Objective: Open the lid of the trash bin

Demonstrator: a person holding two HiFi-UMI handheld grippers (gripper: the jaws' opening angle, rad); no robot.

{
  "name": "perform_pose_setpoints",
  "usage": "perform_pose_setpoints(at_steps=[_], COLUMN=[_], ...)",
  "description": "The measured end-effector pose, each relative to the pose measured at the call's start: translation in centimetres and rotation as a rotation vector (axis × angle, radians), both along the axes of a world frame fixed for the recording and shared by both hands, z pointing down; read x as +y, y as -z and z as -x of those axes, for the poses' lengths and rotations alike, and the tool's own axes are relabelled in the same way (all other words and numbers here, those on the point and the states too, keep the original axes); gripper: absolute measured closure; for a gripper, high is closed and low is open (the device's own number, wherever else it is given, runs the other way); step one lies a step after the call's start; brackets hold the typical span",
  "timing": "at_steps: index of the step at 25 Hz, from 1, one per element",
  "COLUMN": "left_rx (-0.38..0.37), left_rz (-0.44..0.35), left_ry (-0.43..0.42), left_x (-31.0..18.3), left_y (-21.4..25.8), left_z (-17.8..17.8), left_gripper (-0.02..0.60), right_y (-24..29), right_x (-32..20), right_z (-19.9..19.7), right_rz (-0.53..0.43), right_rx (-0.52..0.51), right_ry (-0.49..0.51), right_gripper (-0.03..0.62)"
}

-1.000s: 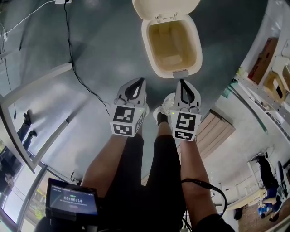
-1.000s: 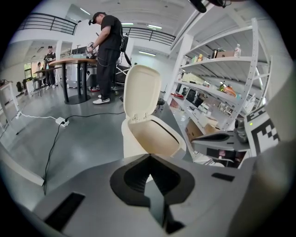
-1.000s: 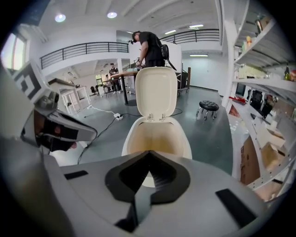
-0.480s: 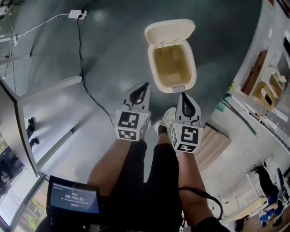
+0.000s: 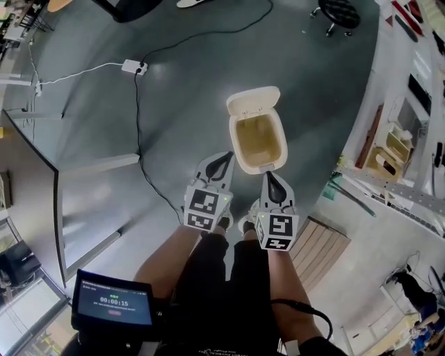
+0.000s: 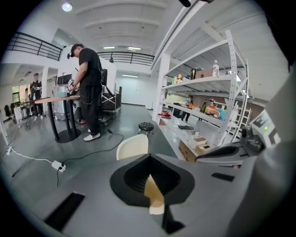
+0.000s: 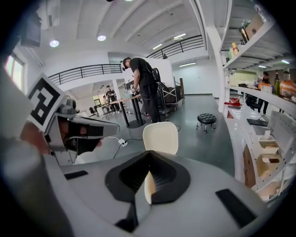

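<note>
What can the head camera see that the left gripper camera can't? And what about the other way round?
Only the head view looks down into the open cream plastic trash bin. It also shows the wearer's legs in black trousers and the black timer screen. Only the left gripper view shows a person in black clothes standing at a tall table, the round ceiling light and the black balcony railing. Both show the bin's raised cream lid, the white power strip and the right gripper.
</note>
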State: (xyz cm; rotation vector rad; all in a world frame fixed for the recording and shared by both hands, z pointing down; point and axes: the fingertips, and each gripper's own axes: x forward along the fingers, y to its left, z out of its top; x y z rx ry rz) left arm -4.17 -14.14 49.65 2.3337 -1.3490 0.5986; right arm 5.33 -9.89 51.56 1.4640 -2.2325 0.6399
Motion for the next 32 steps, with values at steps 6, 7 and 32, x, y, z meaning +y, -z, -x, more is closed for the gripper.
perform_pose_setpoints(at_steps=[6,7,32], left_rx=[0.022,0.026,0.169], left_rz=[0.012,0.008,-0.208], left_ry=[0.063,0.071,0.0], left_x=[0.8,1.0,9.0], left_y=[7.5,8.4,26.5], left_z=[2.0,2.3,1.6], left_gripper=[0.584,0.584,0.584], right_y=[7.8,8.6,28.5], right_x=[2.0,2.2,6.8], right_z=[-0.1,-0.1,1.2], right_rz=[-0.026,-0.036,-0.375], right_rx=[-0.02,-0.017,0.023], right_ry=[-0.029,-0.029,-0.079], right_gripper=[0.589,0.589,0.589])
